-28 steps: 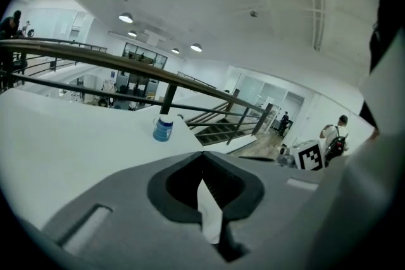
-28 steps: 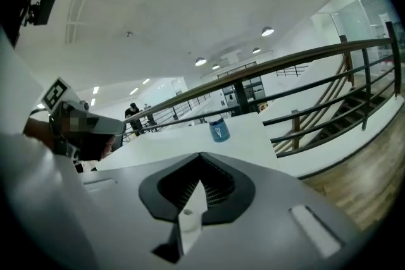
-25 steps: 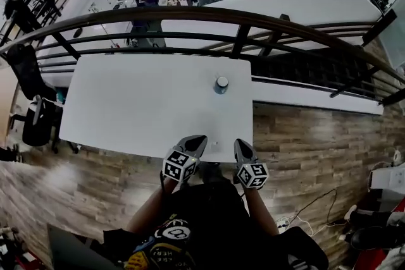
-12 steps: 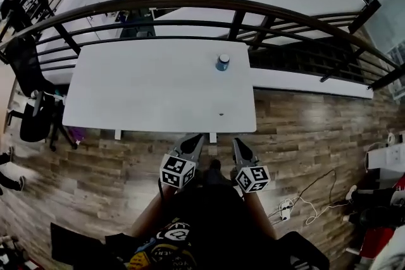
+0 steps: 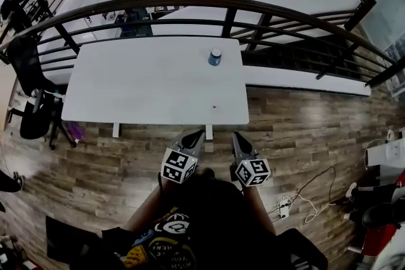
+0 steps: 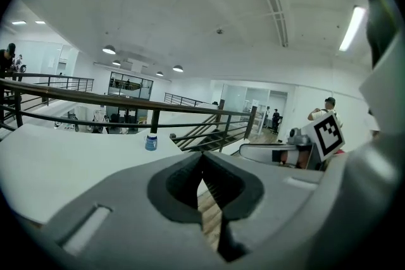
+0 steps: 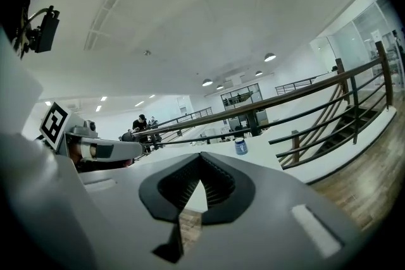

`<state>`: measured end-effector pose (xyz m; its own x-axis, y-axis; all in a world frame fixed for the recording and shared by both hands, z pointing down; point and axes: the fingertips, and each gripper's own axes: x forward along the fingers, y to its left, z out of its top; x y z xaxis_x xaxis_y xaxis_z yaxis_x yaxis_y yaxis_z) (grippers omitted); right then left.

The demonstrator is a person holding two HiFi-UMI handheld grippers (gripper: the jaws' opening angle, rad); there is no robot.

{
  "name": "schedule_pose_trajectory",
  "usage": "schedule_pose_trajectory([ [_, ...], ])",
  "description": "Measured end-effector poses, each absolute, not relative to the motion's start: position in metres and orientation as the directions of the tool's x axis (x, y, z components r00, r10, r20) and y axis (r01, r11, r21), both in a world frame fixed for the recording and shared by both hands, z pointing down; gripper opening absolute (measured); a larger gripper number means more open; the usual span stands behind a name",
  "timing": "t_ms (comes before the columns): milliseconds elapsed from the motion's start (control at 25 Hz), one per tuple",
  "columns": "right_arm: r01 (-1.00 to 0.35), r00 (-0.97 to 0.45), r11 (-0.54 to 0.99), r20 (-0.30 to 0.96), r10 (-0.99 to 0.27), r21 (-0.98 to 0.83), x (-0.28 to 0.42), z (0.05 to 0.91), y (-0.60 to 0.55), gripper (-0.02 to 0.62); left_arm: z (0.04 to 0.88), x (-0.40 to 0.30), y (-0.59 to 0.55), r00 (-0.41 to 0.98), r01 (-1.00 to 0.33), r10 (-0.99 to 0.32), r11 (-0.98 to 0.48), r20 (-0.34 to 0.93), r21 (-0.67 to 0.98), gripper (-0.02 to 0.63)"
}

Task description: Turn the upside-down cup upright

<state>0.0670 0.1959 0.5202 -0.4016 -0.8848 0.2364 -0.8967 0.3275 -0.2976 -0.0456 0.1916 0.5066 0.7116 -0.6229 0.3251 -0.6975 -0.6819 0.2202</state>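
White rectangular table (image 5: 152, 85) stands on wood-plank floor (image 5: 304, 136), its far edge beside a dark curved railing (image 5: 190, 6). Black office chair (image 5: 28, 126) at the table's left end. Staircase (image 5: 297, 63) beyond the railing, right. Power strip (image 5: 283, 207) with cable on the floor, lower right.

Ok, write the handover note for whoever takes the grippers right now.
Left gripper: shut, empty, held off the near edge of the white table.
Right gripper: shut, empty, beside the left one.
Blue cup: stands near the table's far edge, right of centre, well away from both grippers.
Done: unclear. From this distance I cannot tell whether the cup's mouth faces up or down.
Left: step in, check the cup, and turn it upright if it is inverted.
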Motion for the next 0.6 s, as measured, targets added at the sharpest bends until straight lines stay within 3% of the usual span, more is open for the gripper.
schedule_pose_trajectory([
  [600, -0.888, -0.43, 0.347, 0.279, -0.859, -0.302, 0.0752, 0.5242, 0.1968, 0.002, 0.5136, -0.0361, 0.1897, 0.672, -0.732, -0.646, -0.655, 0.362, 0.187, 0.006],
])
